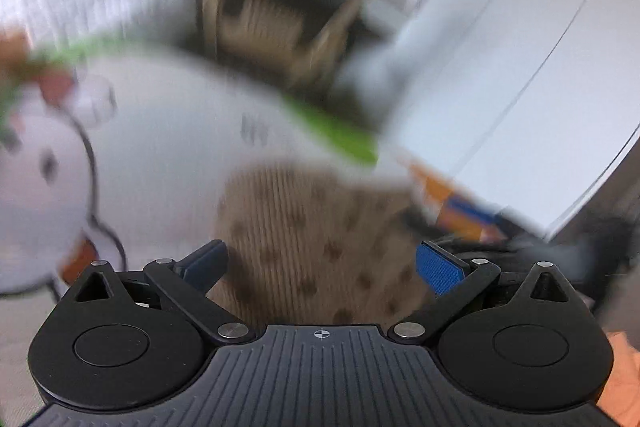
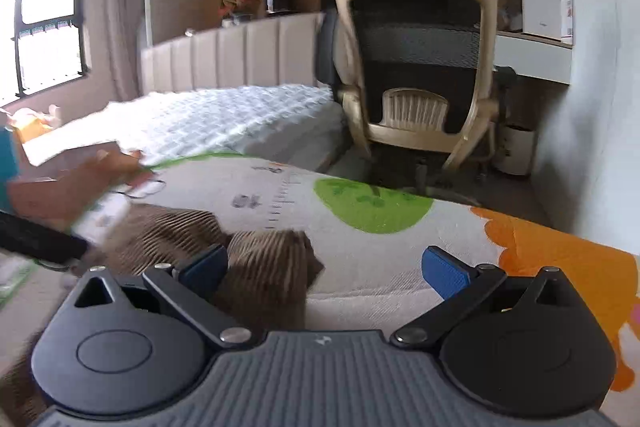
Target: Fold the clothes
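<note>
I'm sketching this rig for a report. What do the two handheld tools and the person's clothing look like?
Both look alike. The left tool and right tool each have a ribbed dark grey body with a small round crosshair mark, two black rounded housings, black link arms with silver pivot pins, and blue textured pads on the fingers. No cables show. At the right view's left edge, a teal sleeve appears.

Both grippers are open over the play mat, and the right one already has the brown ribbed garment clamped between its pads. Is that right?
Not quite. In the right wrist view the right gripper is open, jaws spread wide, with nothing clamped; the brown ribbed garment simply lies on the play mat beneath it. The left gripper is open too, as you said.
</note>
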Demonstrator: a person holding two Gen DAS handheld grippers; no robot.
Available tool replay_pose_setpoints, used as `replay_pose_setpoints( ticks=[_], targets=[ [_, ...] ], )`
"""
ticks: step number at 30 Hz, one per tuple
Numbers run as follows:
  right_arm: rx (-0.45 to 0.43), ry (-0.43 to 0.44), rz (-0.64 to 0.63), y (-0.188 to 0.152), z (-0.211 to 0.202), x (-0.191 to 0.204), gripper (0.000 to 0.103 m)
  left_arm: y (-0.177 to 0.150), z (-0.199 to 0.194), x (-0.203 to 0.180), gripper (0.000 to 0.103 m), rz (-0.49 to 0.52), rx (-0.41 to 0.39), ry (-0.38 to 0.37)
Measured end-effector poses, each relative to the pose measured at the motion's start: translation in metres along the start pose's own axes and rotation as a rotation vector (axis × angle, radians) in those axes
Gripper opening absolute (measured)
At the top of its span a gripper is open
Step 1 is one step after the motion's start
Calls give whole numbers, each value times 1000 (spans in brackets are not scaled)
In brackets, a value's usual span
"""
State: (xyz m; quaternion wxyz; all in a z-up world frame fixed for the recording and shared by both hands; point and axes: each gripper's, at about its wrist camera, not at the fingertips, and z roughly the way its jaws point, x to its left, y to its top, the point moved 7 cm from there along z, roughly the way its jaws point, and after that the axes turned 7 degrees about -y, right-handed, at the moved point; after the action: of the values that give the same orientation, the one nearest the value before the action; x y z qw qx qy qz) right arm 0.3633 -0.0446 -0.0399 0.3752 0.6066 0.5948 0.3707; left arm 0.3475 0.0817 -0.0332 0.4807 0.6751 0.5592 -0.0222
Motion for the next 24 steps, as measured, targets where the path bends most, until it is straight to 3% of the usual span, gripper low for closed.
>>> replay_pose_setpoints(
  ticks=[5, 8, 13, 17, 20, 22, 24],
  targets=[
    [119, -34, -248, -40, 4, 6, 103, -5, 22, 18, 103, -98, 30, -69],
    [126, -25, -209, -45, 12, 2, 103, -3, 30, 9, 103, -98, 8, -84],
    [57, -154, -304, -23, 27, 5, 103, 24, 30, -5, 103, -70, -93, -103],
    [63, -211, -287, -13, 50, -4, 103, 20, 32, 12, 103, -84, -108, -25],
    [64, -201, -263, -17, 53, -10, 103, 5, 27, 26, 103, -50, -70, 52],
    [52, -247, -278, -12, 49, -14, 103, 3, 21, 28, 103, -17, -79, 100],
    [-15, -277, -245, 3, 36, -18, 103, 2, 23, 23, 103, 14, -74, 158]
  ],
)
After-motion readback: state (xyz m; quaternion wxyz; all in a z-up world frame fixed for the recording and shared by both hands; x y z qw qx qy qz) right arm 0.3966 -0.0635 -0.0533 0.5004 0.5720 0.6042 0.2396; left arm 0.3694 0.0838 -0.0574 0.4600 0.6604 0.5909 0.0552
